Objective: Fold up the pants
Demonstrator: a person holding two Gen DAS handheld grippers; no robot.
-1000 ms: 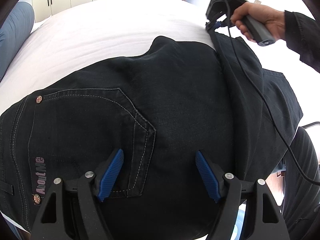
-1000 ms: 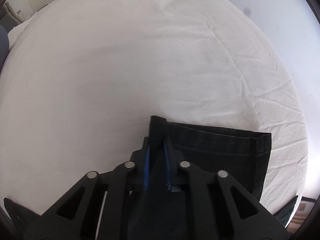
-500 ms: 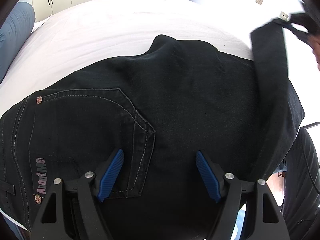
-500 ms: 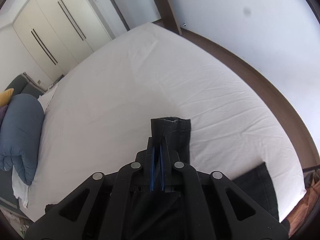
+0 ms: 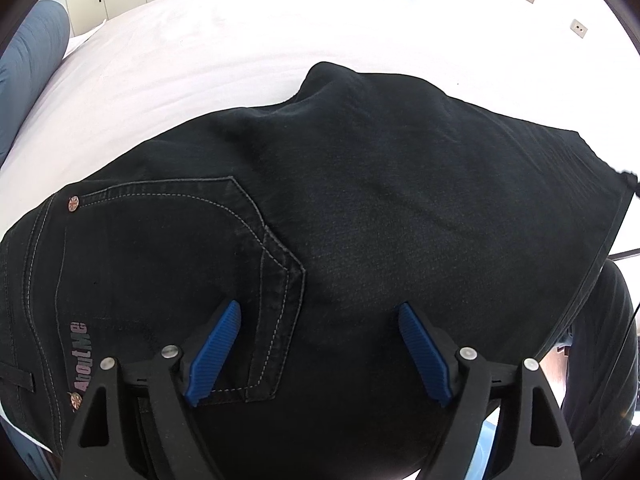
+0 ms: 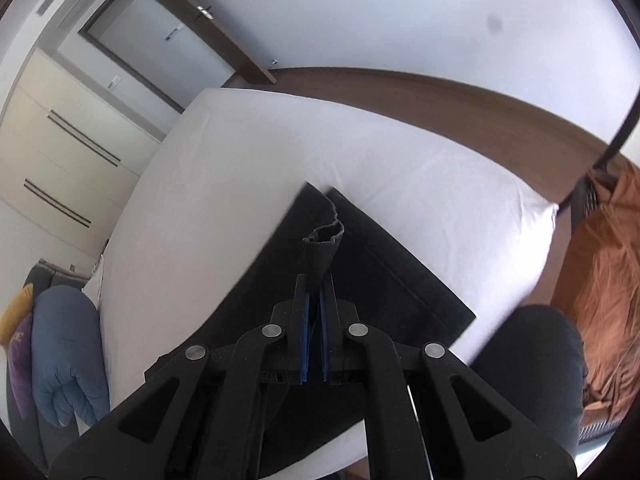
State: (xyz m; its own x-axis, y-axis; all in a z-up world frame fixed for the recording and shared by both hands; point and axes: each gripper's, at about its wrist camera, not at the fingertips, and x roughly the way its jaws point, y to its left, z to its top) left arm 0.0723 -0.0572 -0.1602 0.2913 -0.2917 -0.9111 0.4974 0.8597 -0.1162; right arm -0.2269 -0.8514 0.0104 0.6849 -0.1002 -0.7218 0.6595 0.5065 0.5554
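My left gripper [image 5: 320,350] hangs low over the black denim pants [image 5: 360,208], its blue ribbed pads [image 5: 214,348] spread wide with nothing between them; whether they touch the cloth I cannot tell. The pants lie across the near edge of the white-sheeted bed [image 5: 208,44], seat side up, the stitched back pocket [image 5: 224,240] at 9 o'clock of my left pads and a copper rivet [image 5: 73,204] further out toward 10. My right gripper [image 6: 315,296] is pinched tight on a bunched fold of hem [image 6: 324,240], which stands up at 12 o'clock above the closed jaws, lifted clear of the flat pant leg [image 6: 400,276] below. A blue-grey bolster pillow [image 6: 66,356] lies at 8 o'clock in the right wrist view, and orange cloth [image 6: 616,280] at 3.
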